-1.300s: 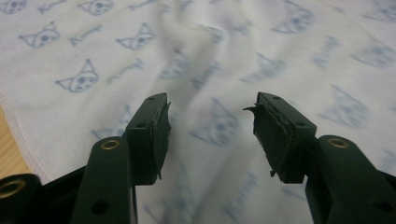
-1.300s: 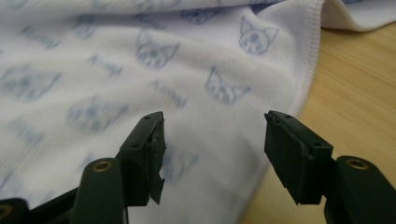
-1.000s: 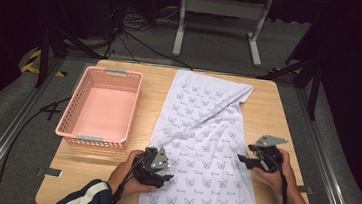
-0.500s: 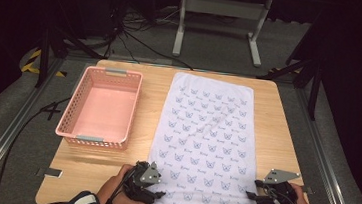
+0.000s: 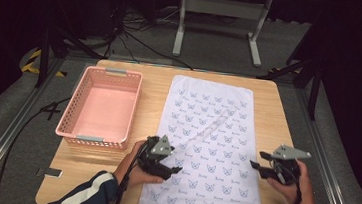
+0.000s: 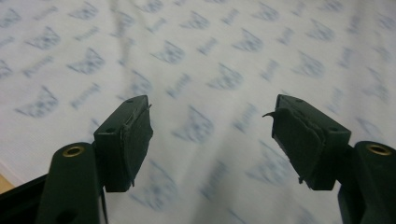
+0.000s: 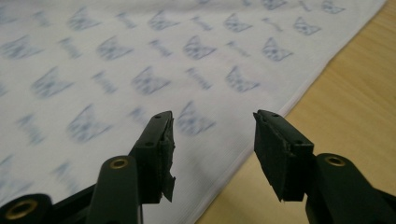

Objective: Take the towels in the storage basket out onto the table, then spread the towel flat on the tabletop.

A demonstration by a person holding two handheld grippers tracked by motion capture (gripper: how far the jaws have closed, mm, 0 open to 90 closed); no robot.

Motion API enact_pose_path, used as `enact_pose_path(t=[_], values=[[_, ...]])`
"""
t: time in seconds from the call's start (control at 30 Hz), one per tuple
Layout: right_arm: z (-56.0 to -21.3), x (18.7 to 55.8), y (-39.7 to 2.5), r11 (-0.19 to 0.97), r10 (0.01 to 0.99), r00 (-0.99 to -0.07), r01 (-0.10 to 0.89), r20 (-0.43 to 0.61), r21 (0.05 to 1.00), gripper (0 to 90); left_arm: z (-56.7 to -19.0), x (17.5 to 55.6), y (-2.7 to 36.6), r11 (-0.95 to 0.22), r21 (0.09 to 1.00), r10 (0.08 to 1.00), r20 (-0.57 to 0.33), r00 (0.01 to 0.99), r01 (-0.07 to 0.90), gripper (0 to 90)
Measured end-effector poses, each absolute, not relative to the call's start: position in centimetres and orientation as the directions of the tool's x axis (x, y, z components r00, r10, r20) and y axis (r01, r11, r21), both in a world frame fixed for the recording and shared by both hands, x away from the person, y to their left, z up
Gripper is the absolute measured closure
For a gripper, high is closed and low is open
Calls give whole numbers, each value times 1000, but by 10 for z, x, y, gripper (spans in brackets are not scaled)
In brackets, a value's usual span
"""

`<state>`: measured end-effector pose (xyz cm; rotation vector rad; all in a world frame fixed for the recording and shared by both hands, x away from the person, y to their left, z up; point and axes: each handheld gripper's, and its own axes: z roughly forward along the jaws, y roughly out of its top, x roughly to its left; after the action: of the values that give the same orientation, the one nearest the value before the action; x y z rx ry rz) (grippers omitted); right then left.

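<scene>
The near end of the towel (image 5: 209, 150) runs off the bottom edge of the high view, so its near hem cannot be seen. In the left gripper view the towel (image 6: 205, 70) spreads past every edge and its printed marks are blurred; the small words beside them cannot be read. In the right gripper view the towel (image 7: 116, 84) is cut off at the top and left, its print smeared, and the surface (image 7: 345, 107) beside the towel runs out at the right edge

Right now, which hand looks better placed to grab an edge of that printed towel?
Probably the right gripper: its open jaws straddle the towel's long edge. The left gripper's open jaws hover over the cloth's middle.
</scene>
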<state>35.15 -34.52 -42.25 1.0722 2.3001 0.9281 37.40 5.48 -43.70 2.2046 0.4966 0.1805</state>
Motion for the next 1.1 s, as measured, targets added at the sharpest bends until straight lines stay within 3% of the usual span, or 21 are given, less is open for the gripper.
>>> enact_pose_path(t=[0.07, 0.27, 0.43, 0.67, 0.93, 1.03, 1.1], values=[[-429, 378, -341, 457, 795, -600, 499, -87, 736, 478, -445, 395, 49, -546, 756, 449, -102, 888, 362, 278], [-442, 399, -328, 483, 780, -621, 522, -76, 703, 487, -462, 410, 47, -591, 708, 510, -42, 859, 386, 305], [-454, 392, -328, 496, 770, -637, 546, -50, 675, 510, -468, 409, 53, -604, 695, 510, -37, 859, 389, 362], [-453, 375, -334, 505, 763, -645, 546, -50, 669, 514, -469, 390, 55, -612, 700, 487, -34, 873, 368, 362], [-447, 336, -344, 566, 724, -688, 561, -39, 605, 527, -459, 350, 52, -673, 668, 349, -92, 933, 317, 382], [-443, 329, -348, 585, 712, -701, 564, -36, 583, 536, -449, 359, 50, -656, 688, 382, -50, 923, 309, 324], [-437, 332, -352, 543, 741, -671, 566, -36, 620, 525, -440, 376, 49, -597, 726, 434, -65, 899, 341, 320]])
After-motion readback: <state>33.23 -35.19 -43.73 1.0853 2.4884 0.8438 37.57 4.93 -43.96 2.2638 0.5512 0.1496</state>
